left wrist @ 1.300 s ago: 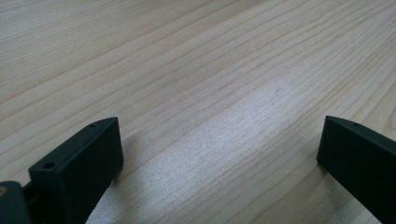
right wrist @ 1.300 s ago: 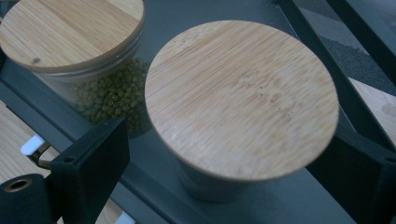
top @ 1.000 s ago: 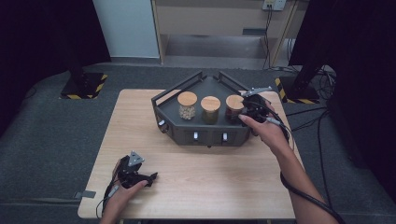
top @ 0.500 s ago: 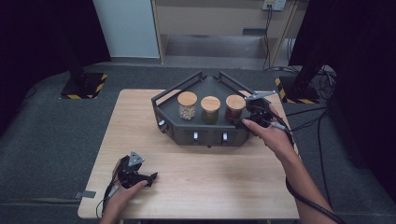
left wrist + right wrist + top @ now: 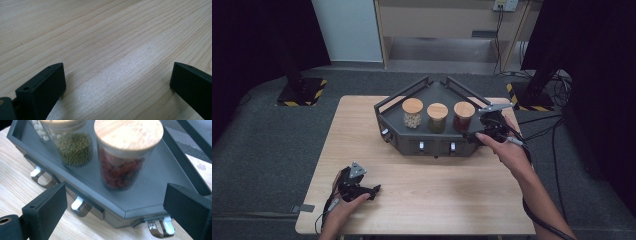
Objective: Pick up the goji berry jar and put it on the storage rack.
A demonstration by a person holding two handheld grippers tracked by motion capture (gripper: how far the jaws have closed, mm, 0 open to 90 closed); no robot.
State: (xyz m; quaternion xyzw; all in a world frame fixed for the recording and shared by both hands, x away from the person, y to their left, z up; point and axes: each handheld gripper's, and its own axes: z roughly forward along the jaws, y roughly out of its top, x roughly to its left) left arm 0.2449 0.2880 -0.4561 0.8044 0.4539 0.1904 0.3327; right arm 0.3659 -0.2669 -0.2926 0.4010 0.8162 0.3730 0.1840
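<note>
Red-filled jar point(image 5: 122, 167) stands just ahead of the open right gripper point(image 5: 112, 207), centred between its jaws, on the dark tray point(image 5: 155, 195); advance level, close below the wooden lid point(image 5: 128, 132).

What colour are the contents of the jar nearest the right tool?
Red, in the jar; clearest in the right gripper view.
</note>
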